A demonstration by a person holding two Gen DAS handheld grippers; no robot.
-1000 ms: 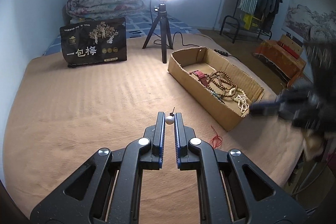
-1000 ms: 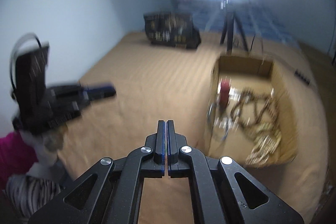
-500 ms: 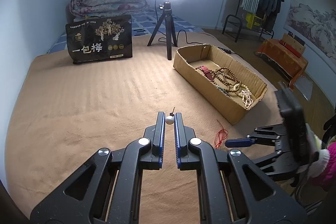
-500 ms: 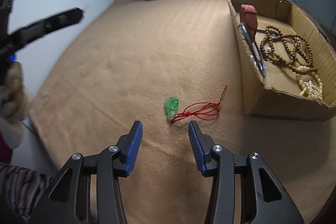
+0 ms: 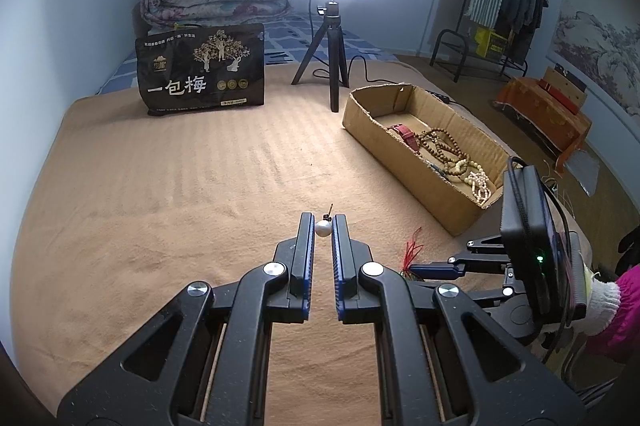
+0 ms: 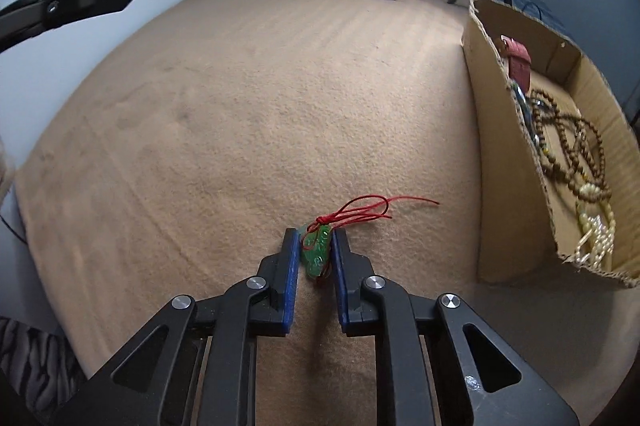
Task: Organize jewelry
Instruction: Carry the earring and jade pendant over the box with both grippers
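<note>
So here's where it stands: the right gripper point(image 6: 316, 250) is down on the tan blanket point(image 6: 240, 106) with the green pendant point(image 6: 317, 251) sitting right between its blue pads. The jaws have just been closing in on it and look snug against both sides. The pendant's long axis runs pretty much along the fingers, toward the top of the right wrist frame, and its red cord point(image 6: 368, 210) loops out past the fingertips toward the upper right.

The bit that matters next is the cardboard box point(image 6: 508, 186). It takes up the right edge of that frame, near wall just beside the pendant, beads and a red strap already inside. So I'd guess it's a lift and a short swing right, over the wall.

The left gripper point(image 5: 323, 226) is pinching a small white pearl point(image 5: 322, 228) at its tips, held above the blanket. The box is further off for it, in the middle right of its frame.
</note>
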